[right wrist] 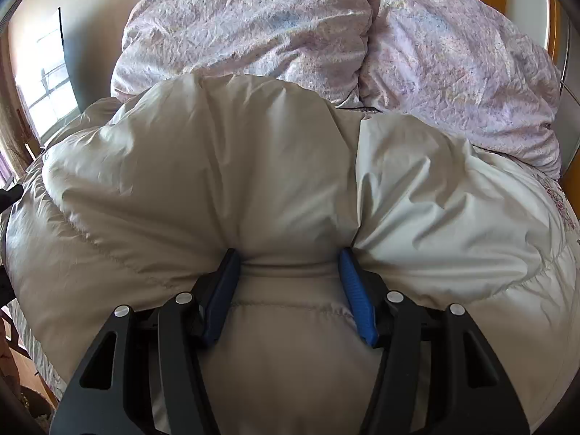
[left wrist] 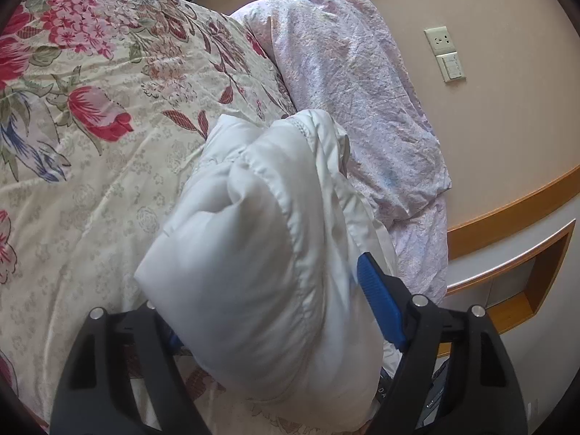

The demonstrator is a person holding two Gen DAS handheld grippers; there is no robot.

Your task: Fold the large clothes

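A: Lay on floral bedspread (left wrist: 108, 166), beside crinkled lilac pillows (right wrist: 253, 25): puffy white quilted jacket (right wrist: 224, 166).

B: Pinched in right claw (right wrist: 288, 295). Bunched within left claw (left wrist: 275, 311); grip unclear.

Both wrist views look down closely (bed-level) at the white jacket (left wrist: 253, 253).

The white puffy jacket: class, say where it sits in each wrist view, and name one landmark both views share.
Left wrist view: the white puffy jacket fills the lower centre, bunched between the left gripper's fingers, above the floral bedspread.
Right wrist view: it spans the middle and bottom of the picture, a fold pinched by the right gripper.
Shared landmark: the pale lilac pillows beyond the jacket.
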